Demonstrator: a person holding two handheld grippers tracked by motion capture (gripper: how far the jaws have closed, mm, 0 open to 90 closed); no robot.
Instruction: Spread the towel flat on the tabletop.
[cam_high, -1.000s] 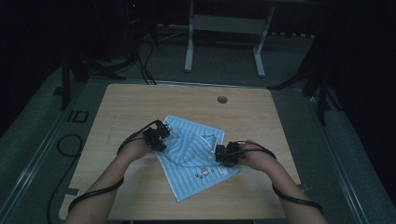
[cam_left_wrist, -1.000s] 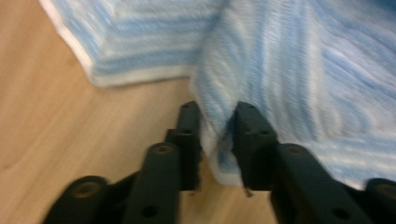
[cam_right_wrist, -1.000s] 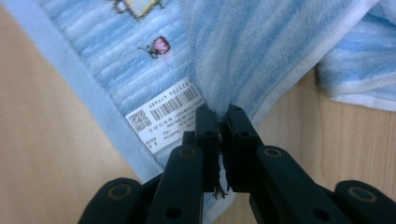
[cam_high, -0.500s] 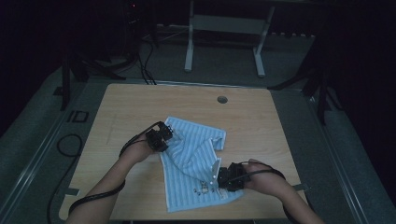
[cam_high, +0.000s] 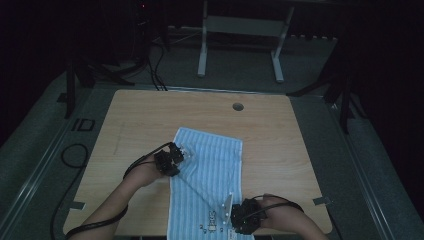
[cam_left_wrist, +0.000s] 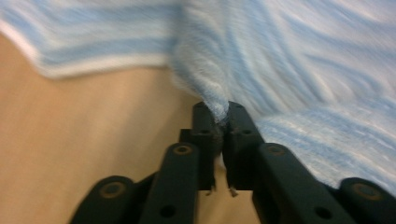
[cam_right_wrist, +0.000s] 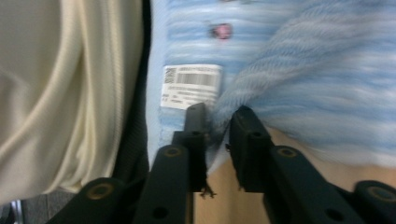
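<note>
Wooden surface (cam_high: 150, 120) w/ a round cable hole (cam_high: 238, 106) near the far edge; dark floor and a metal frame beyond. On it, a blue-and-white striped towel (cam_high: 215, 160) lies lengthwise, from mid-surface down to the near edge, mostly flat, w/ a taut diagonal ridge running btw the two grips.

Left tongs (cam_high: 170, 159) sit at the towel's left edge, far end. In the left gripper view they're (cam_left_wrist: 218, 133) pressed together on a bunched pinch of terry, cloth fanning out past the tips. Right tongs (cam_high: 239, 216) are at the near right corner by the surface's edge; in the right gripper view they (cam_right_wrist: 218, 122) stand a little apart w/ a fold of towel btw them, right by a white barcode label (cam_right_wrist: 191, 86). Looks like a pinch, though the gap leaves some doubt. Small printed motif (cam_high: 211, 227) near that corner.

Likely step: stretching/flattening the towel. To do it well: keep both pinches firm, pull outward evenly so the ridge drops, keep cloth low on the surface, don't drag the near corner over the edge.
</note>
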